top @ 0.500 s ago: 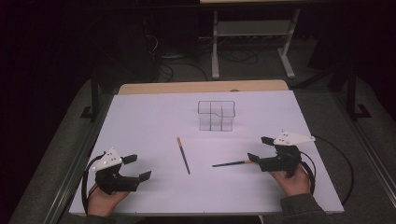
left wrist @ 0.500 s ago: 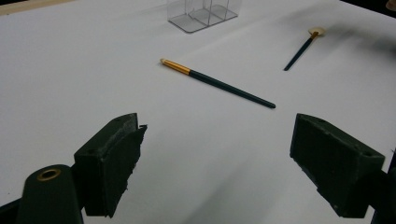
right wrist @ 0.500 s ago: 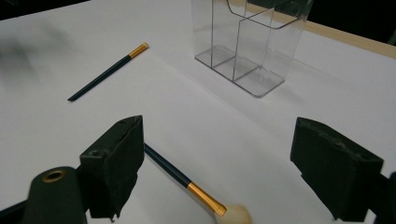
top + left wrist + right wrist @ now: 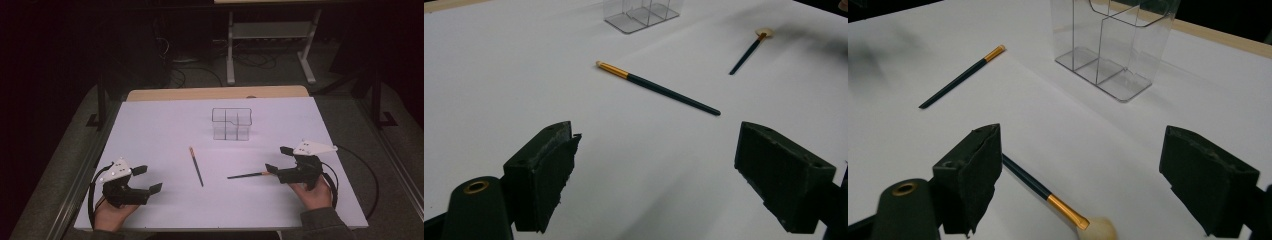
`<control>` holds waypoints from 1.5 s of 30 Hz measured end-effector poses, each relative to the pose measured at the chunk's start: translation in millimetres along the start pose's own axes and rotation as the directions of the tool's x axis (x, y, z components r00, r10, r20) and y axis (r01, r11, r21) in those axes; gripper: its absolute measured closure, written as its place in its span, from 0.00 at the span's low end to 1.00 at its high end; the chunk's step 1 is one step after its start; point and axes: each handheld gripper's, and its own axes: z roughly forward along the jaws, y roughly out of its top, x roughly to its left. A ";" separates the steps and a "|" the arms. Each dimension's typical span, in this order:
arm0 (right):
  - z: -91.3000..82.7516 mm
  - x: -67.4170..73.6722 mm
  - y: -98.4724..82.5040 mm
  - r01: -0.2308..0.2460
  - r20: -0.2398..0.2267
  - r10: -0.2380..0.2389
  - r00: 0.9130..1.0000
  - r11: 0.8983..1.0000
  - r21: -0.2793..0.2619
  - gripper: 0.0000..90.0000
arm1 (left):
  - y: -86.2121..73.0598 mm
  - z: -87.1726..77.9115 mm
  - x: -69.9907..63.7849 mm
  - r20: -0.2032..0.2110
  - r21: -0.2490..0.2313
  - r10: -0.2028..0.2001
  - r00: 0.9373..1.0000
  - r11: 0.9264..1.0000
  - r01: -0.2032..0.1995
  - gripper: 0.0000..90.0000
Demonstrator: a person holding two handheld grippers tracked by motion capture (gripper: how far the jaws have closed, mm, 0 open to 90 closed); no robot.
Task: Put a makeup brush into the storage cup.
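My right gripper (image 4: 1083,175) sat wide open over the fluffy-tipped brush (image 4: 1048,197), which lay flat on the white table (image 4: 150,130) near the clear organizer (image 4: 1113,45). Brush looked light, stiff and thin with a soft head, so best pinched mid-handle. Left gripper (image 4: 147,180) was also wide, empty.

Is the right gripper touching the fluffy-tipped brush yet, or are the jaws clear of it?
Cannot tell. In the right gripper view the right gripper stands wide open, but the brush handle passes right behind one jaw, so no gap or contact shows plainly.
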 end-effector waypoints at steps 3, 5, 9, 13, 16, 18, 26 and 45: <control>-0.5 0.6 0.2 -0.001 -0.001 0.001 1.000 1.000 0.001 0.18 | -0.1 -0.2 -0.2 0.001 0.000 0.001 1.000 1.000 -0.001 0.17; -0.7 0.7 0.3 -0.002 -0.001 0.002 1.000 1.000 0.001 0.18 | -0.4 -0.7 0.1 0.000 0.000 0.002 1.000 1.000 -0.002 0.17; -1.7 1.1 0.8 0.000 0.003 0.000 1.000 1.000 -0.004 0.18 | -0.5 -1.5 0.6 0.000 0.001 0.005 1.000 1.000 -0.005 0.17; -2.1 1.3 1.0 0.001 0.001 -0.001 1.000 1.000 -0.007 0.18 | -0.4 -1.3 0.8 0.000 0.002 0.006 1.000 1.000 -0.006 0.17; -1.7 1.7 1.6 -0.003 -0.001 0.003 1.000 1.000 -0.003 0.17 | -0.4 -1.4 0.6 -0.002 -0.001 0.004 1.000 1.000 -0.004 0.17; -1.7 2.2 2.3 0.001 -0.001 -0.001 1.000 1.000 -0.003 0.17 | -0.6 -1.3 1.1 -0.001 -0.001 0.002 1.000 1.000 -0.002 0.17; -4.1 2.8 4.0 0.005 0.006 -0.005 1.000 1.000 -0.011 0.17 | -0.2 -1.1 0.0 0.001 -0.003 0.006 1.000 1.000 -0.006 0.17; -0.5 10.6 20.3 0.006 -0.020 -0.006 1.000 1.000 0.013 0.18 | -0.8 -0.3 -0.3 0.000 0.002 0.000 1.000 1.000 0.000 0.17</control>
